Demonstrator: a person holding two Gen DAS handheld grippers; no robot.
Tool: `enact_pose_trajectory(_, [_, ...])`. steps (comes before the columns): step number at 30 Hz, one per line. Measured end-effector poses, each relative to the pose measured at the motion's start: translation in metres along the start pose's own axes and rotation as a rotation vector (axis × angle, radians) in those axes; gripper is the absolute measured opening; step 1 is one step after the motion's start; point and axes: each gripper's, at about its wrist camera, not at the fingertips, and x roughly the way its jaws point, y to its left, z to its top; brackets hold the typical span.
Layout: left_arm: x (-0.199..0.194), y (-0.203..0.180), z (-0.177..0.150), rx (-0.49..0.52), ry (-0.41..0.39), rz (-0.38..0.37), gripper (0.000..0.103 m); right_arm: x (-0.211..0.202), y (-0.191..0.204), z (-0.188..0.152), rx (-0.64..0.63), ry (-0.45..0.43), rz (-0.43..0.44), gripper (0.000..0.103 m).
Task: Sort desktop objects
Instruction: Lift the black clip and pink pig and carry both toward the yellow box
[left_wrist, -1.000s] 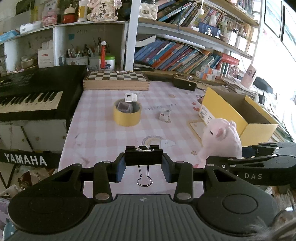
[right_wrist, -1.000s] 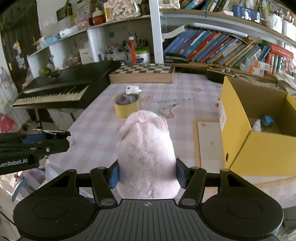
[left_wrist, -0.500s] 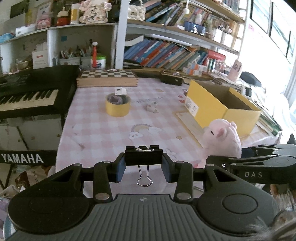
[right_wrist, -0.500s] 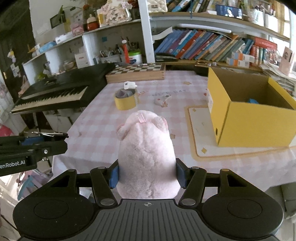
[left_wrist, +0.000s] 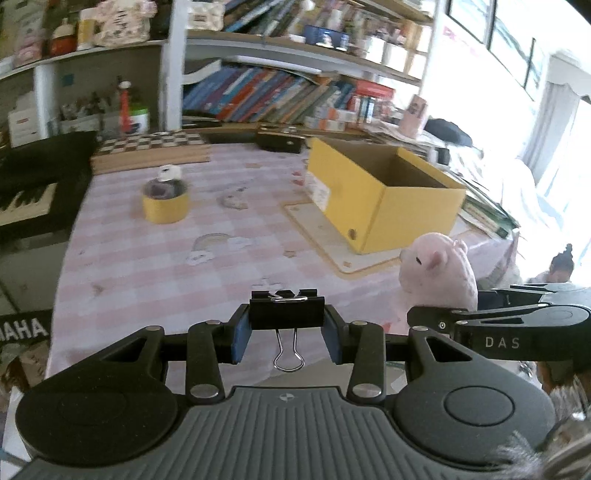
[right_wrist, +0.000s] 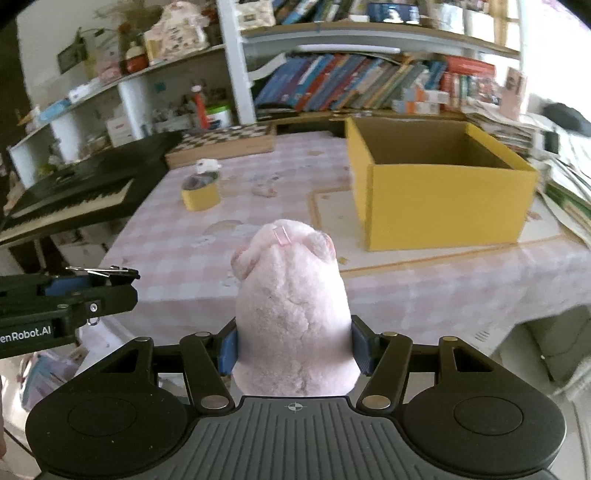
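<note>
Carrying both items toward the yellow box (right_wrist: 443, 199): the left gripper (left_wrist: 287, 332) is clamped on a black binder clip (left_wrist: 287, 313), the right gripper (right_wrist: 294, 349) squeezes a pink plush toy (right_wrist: 293, 306). Next, I judge, each needs positioning above the open box before release.

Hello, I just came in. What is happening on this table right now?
A person is sorting desk items with a pair of hand-held tongs in each hand. The left tongs are shut on a black binder clip, and the right tongs are shut on a pink plush toy. Both are held above the near edge of the checked tablecloth. An open yellow box stands ahead on the right. A yellow tape roll remains on the cloth.
</note>
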Motion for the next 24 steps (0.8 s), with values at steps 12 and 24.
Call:
enact_pose_trajectory(12, [0.020, -0.038, 0.006, 0.103, 0.028, -0.106, 0.038, -0.017, -0.037, -0.014, 0.105, -0.013, -0.097, 0.060])
enact_pose_trajectory(24, [0.043, -0.077, 0.016, 0.165, 0.057, -0.180, 0.038, -0.024, -0.078, -0.019, 0.187, -0.007, -0.157, 0.060])
